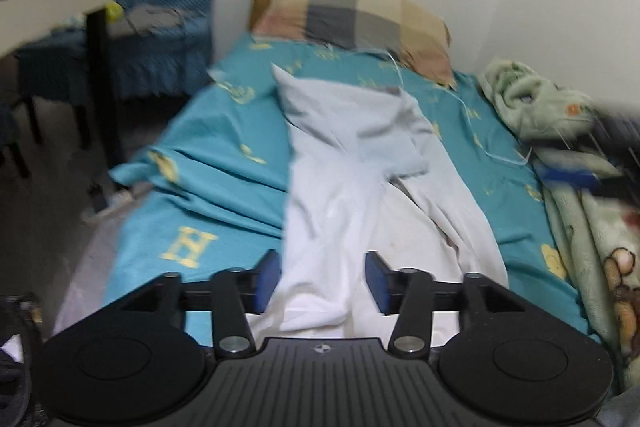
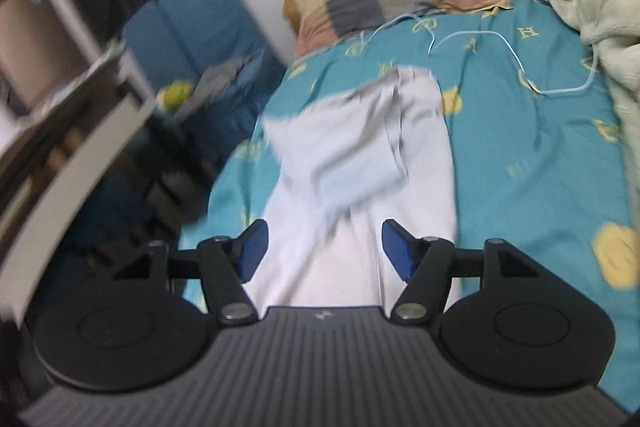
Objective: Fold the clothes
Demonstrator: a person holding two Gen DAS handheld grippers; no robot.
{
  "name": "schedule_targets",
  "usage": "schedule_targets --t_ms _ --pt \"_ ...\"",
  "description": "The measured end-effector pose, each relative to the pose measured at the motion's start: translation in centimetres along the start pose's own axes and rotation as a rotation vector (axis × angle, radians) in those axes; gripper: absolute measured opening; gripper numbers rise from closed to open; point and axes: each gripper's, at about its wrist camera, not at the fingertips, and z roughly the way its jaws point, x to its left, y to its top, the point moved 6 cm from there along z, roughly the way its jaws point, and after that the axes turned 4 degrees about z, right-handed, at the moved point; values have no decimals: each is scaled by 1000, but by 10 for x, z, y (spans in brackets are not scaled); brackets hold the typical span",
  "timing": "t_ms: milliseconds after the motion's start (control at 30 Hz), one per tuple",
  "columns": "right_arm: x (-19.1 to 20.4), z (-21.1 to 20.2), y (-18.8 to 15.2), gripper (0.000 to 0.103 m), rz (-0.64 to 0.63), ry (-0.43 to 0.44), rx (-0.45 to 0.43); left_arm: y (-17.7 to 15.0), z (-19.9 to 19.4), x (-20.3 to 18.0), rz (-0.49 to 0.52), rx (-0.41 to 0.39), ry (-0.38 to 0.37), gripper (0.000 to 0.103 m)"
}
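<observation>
A white garment (image 1: 352,187) lies lengthwise along the middle of the teal bed (image 1: 224,163), partly folded over itself, below the checked pillow (image 1: 352,15). The left gripper (image 1: 323,283) and the right gripper (image 2: 323,251) hang over its near end, jaws spread, gripping nothing.
</observation>
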Motion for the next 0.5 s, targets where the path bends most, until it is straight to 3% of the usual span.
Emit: schedule_targets --t_ms 100,233,500 --pt "7 -38 -35 65 -102 -36 19 -4 -21 10 -18 10 12 52" --pt "-6 -71 -69 65 -110 -28 16 -11 -36 22 -18 95 5 54" --pt "-34 -72 -95 65 -24 -15 57 -32 -29 77 111 317 20 54"
